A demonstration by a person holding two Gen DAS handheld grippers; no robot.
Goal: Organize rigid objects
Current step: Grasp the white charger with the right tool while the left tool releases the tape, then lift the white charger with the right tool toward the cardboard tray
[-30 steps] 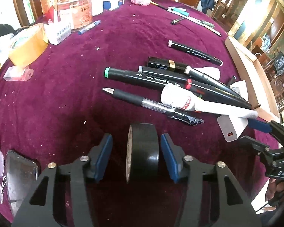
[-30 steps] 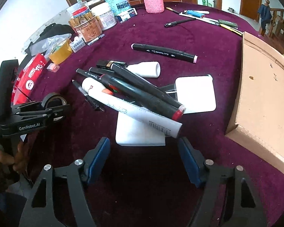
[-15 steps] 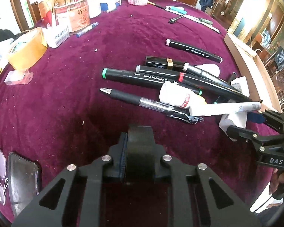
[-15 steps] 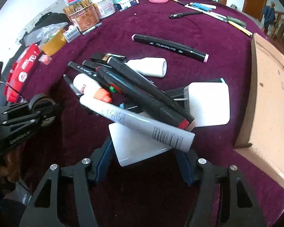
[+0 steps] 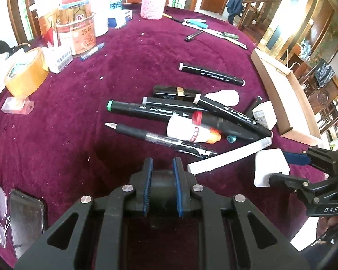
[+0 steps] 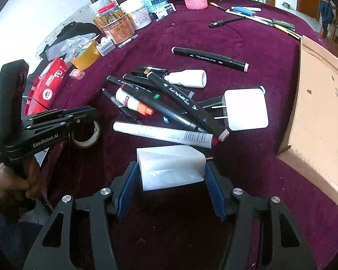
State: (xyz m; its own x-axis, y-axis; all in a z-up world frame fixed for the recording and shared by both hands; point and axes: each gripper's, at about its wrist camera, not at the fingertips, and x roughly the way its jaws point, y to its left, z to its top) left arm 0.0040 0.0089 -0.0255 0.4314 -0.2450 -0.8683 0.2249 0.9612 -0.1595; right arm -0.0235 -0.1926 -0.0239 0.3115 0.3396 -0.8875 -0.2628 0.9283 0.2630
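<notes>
Black tape roll sits clamped between the blue pads of your left gripper, at 6 o'clock in the left wrist view, low over the maroon tablecloth. Your right gripper has its fingers spread wide around a white charger block, both pads touching its sides. At 12 o'clock from that block lies a white tube, and beyond it the heap of black markers. A cardboard box lies at 3 o'clock
</notes>
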